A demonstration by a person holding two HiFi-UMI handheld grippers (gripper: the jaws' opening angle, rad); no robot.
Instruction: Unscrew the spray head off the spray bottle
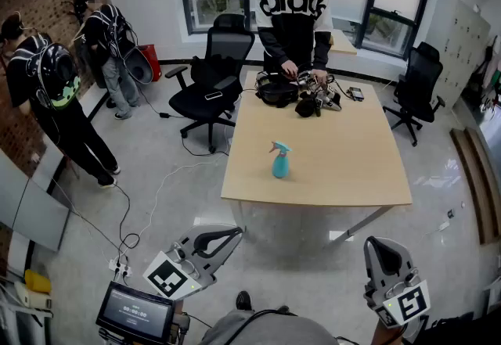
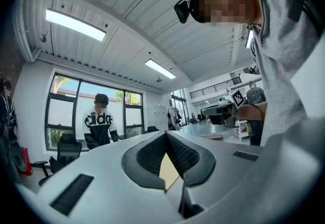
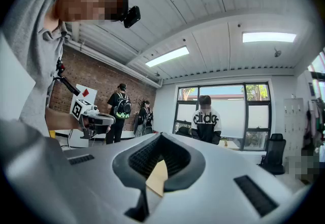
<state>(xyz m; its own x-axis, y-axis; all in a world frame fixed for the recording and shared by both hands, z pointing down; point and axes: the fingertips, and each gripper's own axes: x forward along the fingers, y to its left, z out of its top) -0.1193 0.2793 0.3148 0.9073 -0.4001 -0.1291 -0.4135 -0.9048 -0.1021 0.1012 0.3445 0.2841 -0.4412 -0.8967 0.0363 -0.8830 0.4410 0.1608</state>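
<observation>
The spray bottle stands upright and alone on the tabletop, in its near half and a little left of centre. It is well apart from the dark gear at the far end, where a person in a black-and-white top is standing. It is a small teal bottle with a paler spray head whose nozzle points to the left in the head view.

The left gripper and the right gripper are both held back near the person's body, short of the tabletop's near edge. Each is clenched empty: in its own view the ribbed pads meet at the tips with nothing between them. Both must open before either can take hold.

The bottle looks like thin moulded plastic, so it is probably light, though the pictures do not show whether it holds any liquid. With its narrow base on a smooth tabletop, it is likely to slide or tip at the first sideways push. The rounded body is probably smooth and somewhat slippery, and it may give under a hard squeeze.

One gripper should take the body around its middle or lower part, firmly enough to stop it turning. The other should grip the collar just under the spray head, where the thread presumably sits. The trigger and nozzle would flex or rock rather than carry the twist. At this size the collar itself cannot be made out. The main risk is that the whole bottle spins in the holding gripper instead of the head coming loose.
</observation>
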